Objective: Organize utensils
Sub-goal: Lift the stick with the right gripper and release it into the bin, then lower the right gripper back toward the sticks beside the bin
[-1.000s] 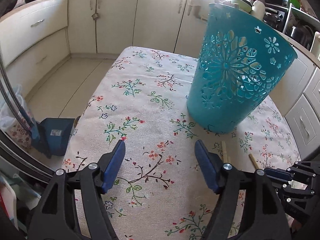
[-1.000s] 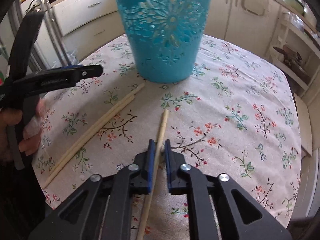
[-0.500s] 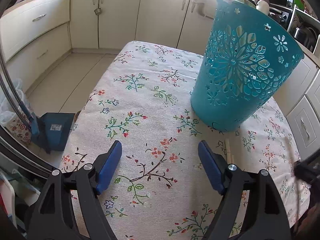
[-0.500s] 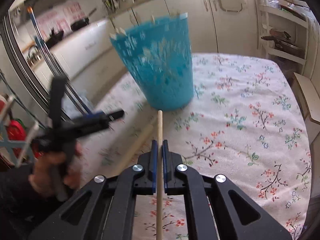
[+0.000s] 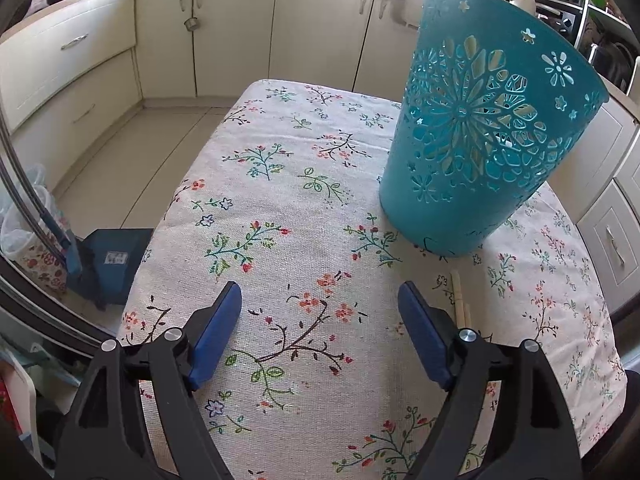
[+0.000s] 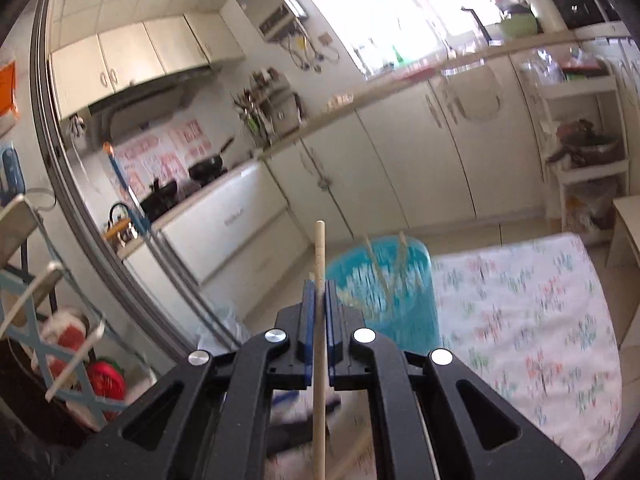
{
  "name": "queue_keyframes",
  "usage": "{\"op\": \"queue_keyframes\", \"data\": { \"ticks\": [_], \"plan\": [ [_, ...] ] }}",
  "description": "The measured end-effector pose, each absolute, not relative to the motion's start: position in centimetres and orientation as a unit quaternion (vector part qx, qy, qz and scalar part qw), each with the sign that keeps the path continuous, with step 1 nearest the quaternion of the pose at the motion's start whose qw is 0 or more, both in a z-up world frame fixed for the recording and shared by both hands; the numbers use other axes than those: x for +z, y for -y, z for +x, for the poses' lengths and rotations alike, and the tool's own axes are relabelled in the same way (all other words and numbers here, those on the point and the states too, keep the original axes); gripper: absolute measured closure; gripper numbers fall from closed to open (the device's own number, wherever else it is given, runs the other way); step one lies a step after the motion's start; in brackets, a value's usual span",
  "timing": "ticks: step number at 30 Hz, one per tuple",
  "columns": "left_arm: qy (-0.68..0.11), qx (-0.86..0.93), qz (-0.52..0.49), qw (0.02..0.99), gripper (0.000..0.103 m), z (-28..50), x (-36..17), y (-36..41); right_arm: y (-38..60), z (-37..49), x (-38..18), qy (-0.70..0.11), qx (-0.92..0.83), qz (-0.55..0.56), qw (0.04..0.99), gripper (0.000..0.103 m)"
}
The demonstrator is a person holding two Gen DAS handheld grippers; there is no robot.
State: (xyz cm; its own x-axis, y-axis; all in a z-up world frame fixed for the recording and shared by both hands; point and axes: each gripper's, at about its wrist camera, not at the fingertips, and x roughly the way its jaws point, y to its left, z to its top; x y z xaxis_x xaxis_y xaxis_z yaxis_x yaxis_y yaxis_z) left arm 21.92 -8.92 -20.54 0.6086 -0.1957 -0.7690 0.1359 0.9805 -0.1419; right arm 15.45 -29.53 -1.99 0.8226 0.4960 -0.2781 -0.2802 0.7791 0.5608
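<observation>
The chopstick [image 6: 319,344] you were handling sat pinched between the blue pads of your right gripper [image 6: 319,286], which was closed tight on it. The stick ran along the line of the fingers, its pale tip poking up past them and its lower length passing back between the black arms. Seen from that gripper, the stick stood above and just to the left of the teal basket [image 6: 404,312], which was below it on the flowered tablecloth [image 6: 532,320]. Two more wooden sticks [image 6: 394,268] leaned inside the basket, their tips showing at its rim; the blur made it hard to tell more about them. From your left hand's view, the basket [image 5: 484,152] stood upright on the tablecloth [image 5: 280,184], its cut-out flower pattern facing the camera. Near the basket's foot, on the cloth toward you, lay two more chopsticks [image 5: 460,300] side by side, partly hidden behind a gripper finger. Your left gripper [image 5: 320,306] hung over the cloth on your side of the basket, its jaws spread wide with nothing between them and touching nothing. Beyond the basket stood cream kitchen cabinets [image 5: 236,28], with a tiled floor [image 5: 132,152] off the table's edge to the basket's left and a blue box [image 5: 112,264] standing on it.
</observation>
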Motion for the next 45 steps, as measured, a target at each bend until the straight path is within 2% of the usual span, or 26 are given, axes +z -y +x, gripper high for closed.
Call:
{"op": "queue_keyframes", "data": {
  "ticks": [8,15,20,22,24,31,34,38,41,45],
  "plan": [
    [-0.427,-0.091,-0.04,0.899,0.026,21.8,-20.4,8.7,28.5,23.8,-0.1,-0.141,0.117,0.268,0.946,0.097],
    [-0.424,-0.093,-0.044,0.9,0.026,21.8,-20.3,8.5,27.8,26.8,-3.3,-0.162,0.063,0.248,0.953,0.097],
    [-0.422,-0.094,-0.045,0.9,0.026,21.8,-20.3,8.5,27.0,26.5,-4.9,-0.19,0.07,0.232,0.952,0.097],
    [-0.422,-0.093,-0.045,0.9,0.026,21.9,-20.3,8.6,26.7,25.9,-5.3,-0.199,0.073,0.227,0.95,0.094],
    [-0.422,-0.093,-0.045,0.9,0.026,21.9,-20.3,8.5,26.4,25.3,-5.4,-0.206,0.079,0.22,0.95,0.087],
    [-0.421,-0.09,-0.052,0.901,0.026,21.9,-20.3,8.2,26.1,18.8,-4.8,-0.204,0.104,0.186,0.956,0.079],
    [-0.421,-0.089,-0.053,0.901,0.026,21.9,-20.3,8.1,25.6,15.1,-6.5,-0.236,0.106,0.175,0.95,0.078],
    [-0.421,-0.088,-0.053,0.901,0.026,21.9,-20.3,8.2,23.6,12.2,-12.5,-0.342,0.11,0.16,0.92,0.079],
    [-0.421,-0.086,-0.052,0.901,0.025,21.9,-20.3,8.2,22.6,12.2,-16.8,-0.409,0.106,0.172,0.89,0.084],
    [-0.421,-0.083,-0.057,0.901,0.025,21.9,-20.3,8.0,21.7,13.1,-18.8,-0.438,0.102,0.172,0.876,0.084]
  ]
}}
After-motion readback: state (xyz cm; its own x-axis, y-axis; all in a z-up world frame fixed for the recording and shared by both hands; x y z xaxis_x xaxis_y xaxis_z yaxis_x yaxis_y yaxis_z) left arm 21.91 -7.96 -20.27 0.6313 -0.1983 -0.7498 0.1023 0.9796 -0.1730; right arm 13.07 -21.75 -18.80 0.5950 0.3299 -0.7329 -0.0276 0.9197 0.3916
